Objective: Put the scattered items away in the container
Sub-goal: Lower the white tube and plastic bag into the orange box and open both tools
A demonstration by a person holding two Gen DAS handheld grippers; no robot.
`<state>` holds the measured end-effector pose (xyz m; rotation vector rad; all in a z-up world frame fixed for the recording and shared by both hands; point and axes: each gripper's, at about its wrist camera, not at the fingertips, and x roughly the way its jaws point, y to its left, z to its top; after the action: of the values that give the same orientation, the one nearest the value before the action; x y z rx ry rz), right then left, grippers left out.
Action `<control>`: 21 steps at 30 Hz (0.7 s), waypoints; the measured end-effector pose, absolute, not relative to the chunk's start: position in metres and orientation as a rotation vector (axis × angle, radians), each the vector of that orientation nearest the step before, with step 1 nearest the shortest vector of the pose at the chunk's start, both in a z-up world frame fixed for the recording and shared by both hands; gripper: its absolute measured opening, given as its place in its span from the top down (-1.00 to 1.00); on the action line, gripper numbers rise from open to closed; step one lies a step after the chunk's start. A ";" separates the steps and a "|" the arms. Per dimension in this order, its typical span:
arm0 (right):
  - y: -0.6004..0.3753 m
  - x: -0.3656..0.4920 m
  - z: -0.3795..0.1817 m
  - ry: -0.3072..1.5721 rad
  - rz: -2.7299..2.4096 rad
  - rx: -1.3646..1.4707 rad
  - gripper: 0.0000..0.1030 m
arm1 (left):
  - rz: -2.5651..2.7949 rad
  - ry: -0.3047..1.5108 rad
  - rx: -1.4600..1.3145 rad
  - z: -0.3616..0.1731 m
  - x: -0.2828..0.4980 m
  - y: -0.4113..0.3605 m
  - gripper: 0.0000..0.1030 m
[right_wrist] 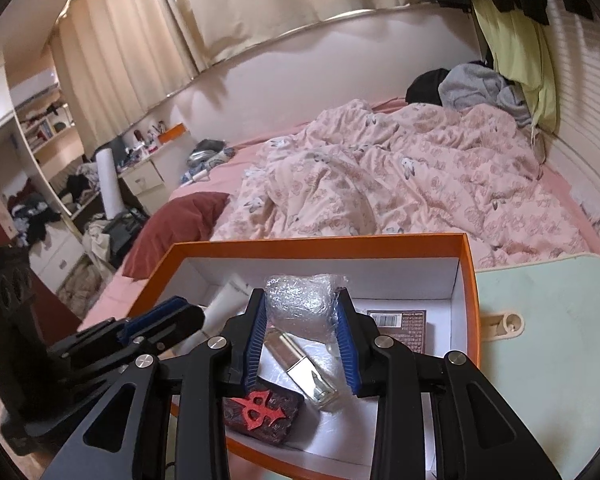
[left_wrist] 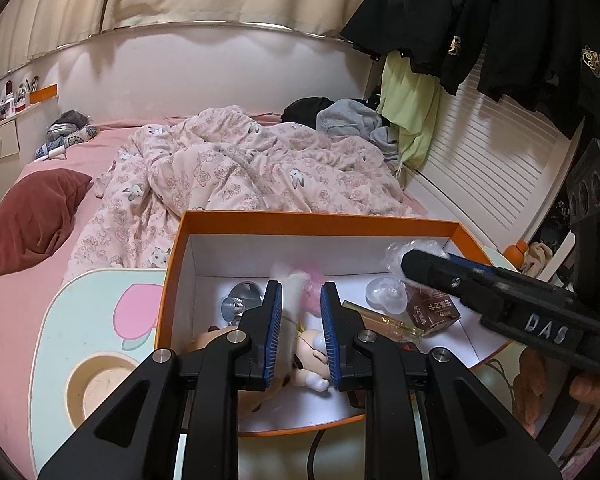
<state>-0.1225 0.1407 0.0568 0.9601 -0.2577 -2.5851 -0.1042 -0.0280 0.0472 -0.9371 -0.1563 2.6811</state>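
1. Your right gripper (right_wrist: 303,336) has a wad of bubble wrap (right_wrist: 302,306) between its blue pads (right_wrist: 256,344), over the far right part of the orange box (right_wrist: 320,242). The wad sits at the fingertips, its long axis across the jaws, and the pads touch both its sides, so it reads as lightly clamped.
2. Below it lie a clear glass bottle (right_wrist: 304,368), a brown carton (right_wrist: 404,330) and a dark block with a red emblem (right_wrist: 262,410).
3. Your left gripper (left_wrist: 302,334) hovers with its jaws nearly together on a filmy white scrap (left_wrist: 290,312), above 2 small dolls (left_wrist: 312,356).
4. The box rests on a pale green table (left_wrist: 100,320) beside the bed (left_wrist: 236,168); the right hand is nearer the drop.
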 end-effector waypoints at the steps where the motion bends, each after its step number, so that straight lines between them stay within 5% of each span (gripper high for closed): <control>1: 0.138 -0.122 0.056 -0.232 -2.587 0.956 0.22 | 2.679 -0.157 -0.929 0.047 -0.104 -0.028 0.50; 3: 0.132 -0.120 0.054 -0.182 -2.587 0.949 0.01 | 2.677 -0.141 -0.914 0.047 -0.102 -0.025 0.41; 21: 0.124 -0.108 0.055 -0.078 -2.676 0.888 -0.09 | 2.706 -0.091 -0.898 0.048 -0.097 -0.021 0.42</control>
<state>-0.1082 0.1240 0.0545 0.8879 -0.0780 -2.6757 -0.0974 -0.0209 0.0476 -0.8978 -0.0909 2.7064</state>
